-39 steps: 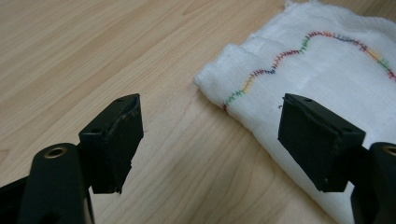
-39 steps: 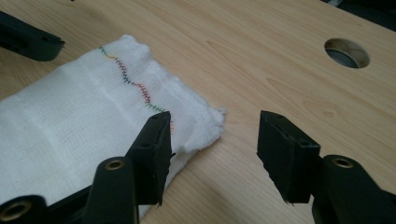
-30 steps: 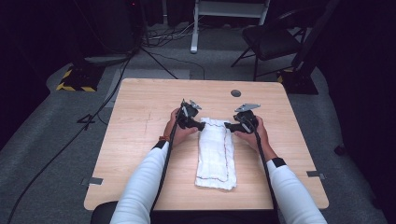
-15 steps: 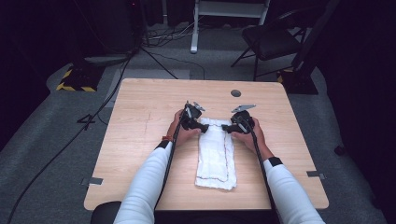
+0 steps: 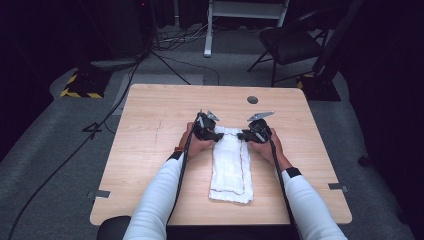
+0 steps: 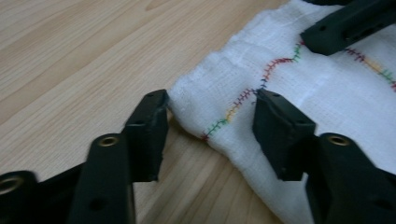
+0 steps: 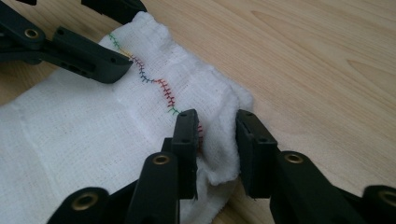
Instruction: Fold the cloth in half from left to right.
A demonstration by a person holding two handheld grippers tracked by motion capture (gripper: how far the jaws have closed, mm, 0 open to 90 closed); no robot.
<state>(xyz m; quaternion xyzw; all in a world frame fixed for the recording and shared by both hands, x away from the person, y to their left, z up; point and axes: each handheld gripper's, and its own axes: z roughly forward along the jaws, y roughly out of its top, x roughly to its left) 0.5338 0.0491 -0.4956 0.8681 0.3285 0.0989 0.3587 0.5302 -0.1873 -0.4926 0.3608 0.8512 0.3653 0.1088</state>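
Note:
A white folded cloth [image 5: 230,165] with a coloured zigzag stitch lies lengthwise on the wooden table [image 5: 150,125]. My left gripper [image 5: 216,135] is at its far left corner and my right gripper [image 5: 243,135] at its far right corner. In the left gripper view the cloth's corner [image 6: 303,93] lies between the jaws of the left gripper [image 6: 210,100], which have just been closing; one tip touches the edge, with a wide gap left. In the right gripper view the right gripper [image 7: 215,121] has just been closing and pinches a bunched fold of the cloth [image 7: 93,126].
A round grommet hole [image 5: 252,99] sits in the table beyond the grippers. On the floor behind are a dark chair [image 5: 290,42], a yellow-and-black striped base [image 5: 80,87] and trailing cables [image 5: 115,107].
The right gripper has edged inward onto the cloth's far corner. Both pairs of jaws have narrowed around the corners. The cloth lies as before.

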